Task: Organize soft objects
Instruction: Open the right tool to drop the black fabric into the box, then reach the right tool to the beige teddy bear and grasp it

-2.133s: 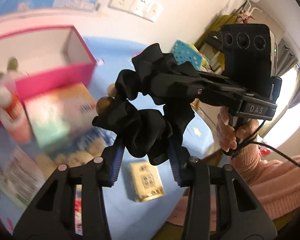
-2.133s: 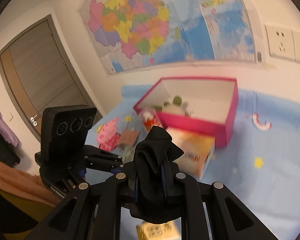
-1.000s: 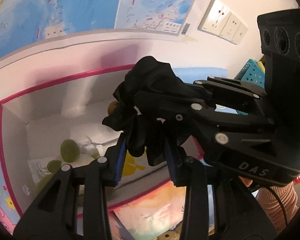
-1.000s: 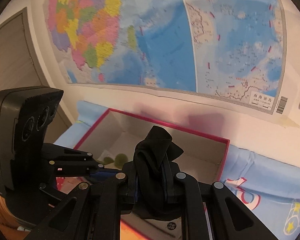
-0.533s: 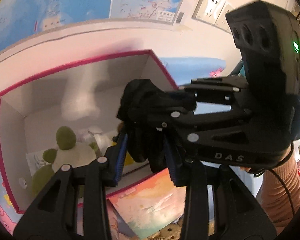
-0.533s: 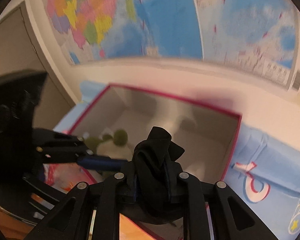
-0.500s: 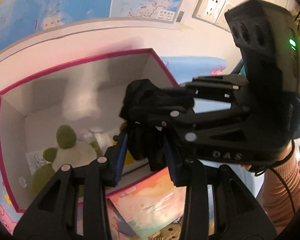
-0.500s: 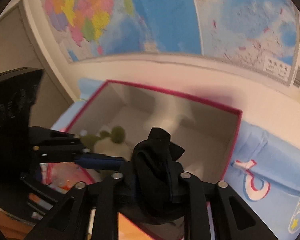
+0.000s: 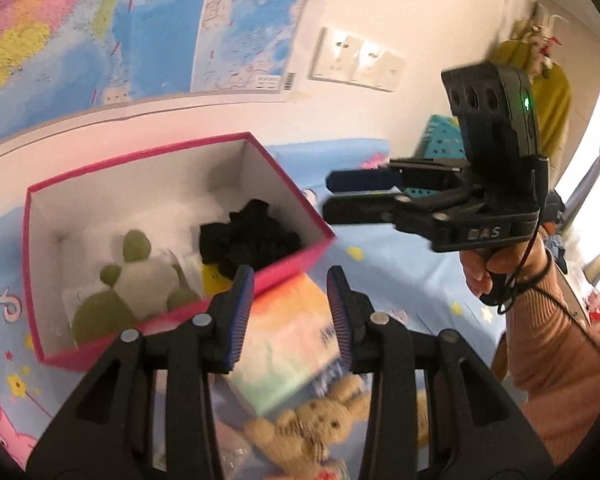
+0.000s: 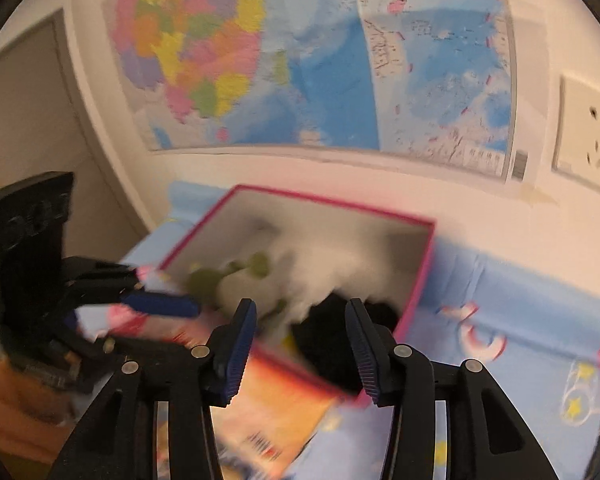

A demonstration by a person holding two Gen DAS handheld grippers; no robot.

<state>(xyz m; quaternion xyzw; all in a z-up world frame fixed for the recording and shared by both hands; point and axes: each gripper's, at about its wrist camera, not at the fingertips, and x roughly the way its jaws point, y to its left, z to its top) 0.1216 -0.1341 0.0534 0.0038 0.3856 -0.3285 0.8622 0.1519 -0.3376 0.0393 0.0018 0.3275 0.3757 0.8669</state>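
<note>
The black scrunchie (image 9: 248, 236) lies loose in the right part of the pink box (image 9: 140, 154), beside a green and white plush toy (image 9: 140, 276). My left gripper (image 9: 290, 276) hangs over the box's near wall, open, with nothing between its blue pads. My right gripper (image 9: 327, 196), held by a hand (image 9: 496, 272), hovers to the right of the box; its jaws are opening and empty. In the right wrist view, which is blurred, the right gripper (image 10: 300, 308) stands over the scrunchie (image 10: 332, 328) in the box (image 10: 420, 280), and the left gripper (image 10: 168, 288) is at the left.
A colourful flat pack (image 9: 288, 344) leans against the box's near wall, with a tan teddy bear (image 9: 312, 424) in front of it. The blue cartoon sheet (image 9: 384, 256) covers the surface. A teal basket (image 9: 440, 140) stands at the back right. A map hangs on the wall.
Both grippers held the scrunchie over the box before. Now it lies inside the box, both pairs of jaws are empty, and the two grippers have drawn apart, the right one to the right.
</note>
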